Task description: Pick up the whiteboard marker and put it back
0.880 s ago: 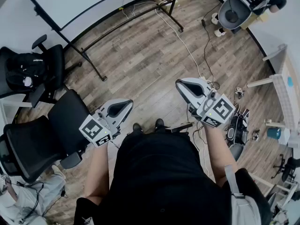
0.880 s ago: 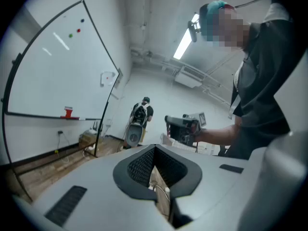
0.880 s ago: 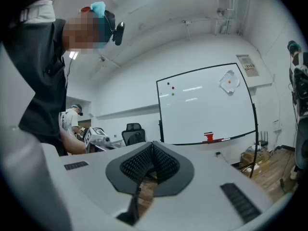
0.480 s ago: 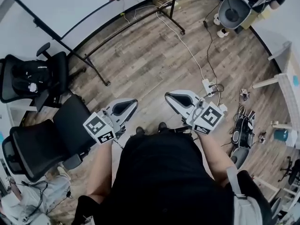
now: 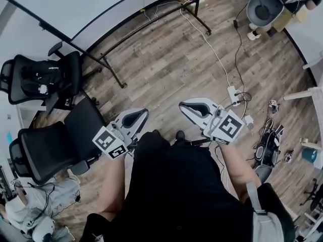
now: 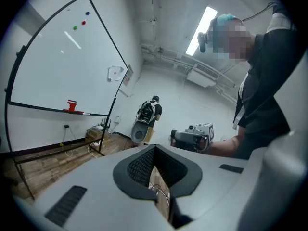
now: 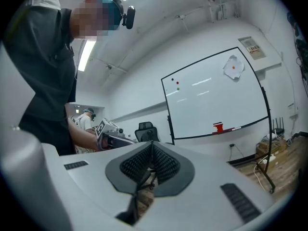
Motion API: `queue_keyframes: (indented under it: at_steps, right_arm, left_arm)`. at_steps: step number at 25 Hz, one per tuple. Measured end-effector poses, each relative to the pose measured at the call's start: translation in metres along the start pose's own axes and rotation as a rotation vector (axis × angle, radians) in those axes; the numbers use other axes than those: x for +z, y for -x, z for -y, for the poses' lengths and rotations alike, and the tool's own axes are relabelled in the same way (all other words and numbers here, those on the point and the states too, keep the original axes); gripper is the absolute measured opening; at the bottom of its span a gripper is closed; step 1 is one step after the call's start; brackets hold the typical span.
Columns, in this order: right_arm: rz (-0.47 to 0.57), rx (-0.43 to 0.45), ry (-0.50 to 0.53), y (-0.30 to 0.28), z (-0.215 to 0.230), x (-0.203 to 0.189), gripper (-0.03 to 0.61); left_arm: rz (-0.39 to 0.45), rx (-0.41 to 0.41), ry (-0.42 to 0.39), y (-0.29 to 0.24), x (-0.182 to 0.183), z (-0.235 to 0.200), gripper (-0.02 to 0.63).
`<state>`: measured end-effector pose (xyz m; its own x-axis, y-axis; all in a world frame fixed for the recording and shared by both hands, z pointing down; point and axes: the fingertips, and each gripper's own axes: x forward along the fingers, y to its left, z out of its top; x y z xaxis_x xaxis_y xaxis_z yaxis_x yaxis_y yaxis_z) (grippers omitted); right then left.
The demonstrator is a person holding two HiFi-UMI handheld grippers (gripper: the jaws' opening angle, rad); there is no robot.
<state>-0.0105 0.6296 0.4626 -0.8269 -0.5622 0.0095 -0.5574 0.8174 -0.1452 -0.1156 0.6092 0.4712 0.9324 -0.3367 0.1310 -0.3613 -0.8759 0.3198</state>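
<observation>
Evidently not yet at the pickup. Probably lying as a thin sliver, the whiteboard marker point(image 7: 236, 128), on the ledge of the whiteboard point(image 7: 216, 95), just right of the red eraser point(image 7: 218, 127); too small to confirm. Well apart from left gripper point(image 6: 155, 150) and right gripper point(image 7: 152, 146), both pressed closed, pads meeting, nothing between. Next: calls for approaching the board, spreading one pair of jaws and lining up along the sliver.

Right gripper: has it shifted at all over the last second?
Yes. The right gripper has swung inward, away from the white power strip and toward the left gripper.
</observation>
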Motion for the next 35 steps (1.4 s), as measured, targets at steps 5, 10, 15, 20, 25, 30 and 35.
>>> queue_keyframes:
  at_steps: [5,10,15,20,25,30,35]
  right_arm:
    - [-0.021,-0.031,-0.025,-0.007,0.037,-0.007,0.021]
    - [-0.048,-0.074,-0.025,-0.032,0.078,-0.007,0.021]
    - [-0.100,-0.128,-0.024,-0.070,0.128,0.001,0.021]
    - [-0.107,-0.099,-0.002,-0.135,0.164,0.026,0.021]
    - [-0.115,-0.106,0.001,-0.182,0.205,0.037,0.021]
    - [-0.142,-0.100,-0.014,-0.193,0.240,0.032,0.021]
    - [-0.123,-0.072,-0.062,-0.184,0.299,0.025,0.021]
  left_arm:
    - [-0.031,-0.009,0.038,-0.013,-0.007,-0.024,0.011]
    - [-0.034,-0.028,0.019,-0.044,0.001,-0.075,0.011]
    - [-0.020,-0.075,0.003,-0.084,0.019,-0.131,0.011]
    - [0.020,-0.118,-0.040,-0.103,0.061,-0.179,0.011]
    - [0.028,-0.146,-0.069,-0.110,0.090,-0.224,0.011]
    - [0.022,-0.139,-0.016,-0.134,0.086,-0.266,0.011]
    - [-0.027,-0.126,-0.018,-0.188,0.094,-0.285,0.011]
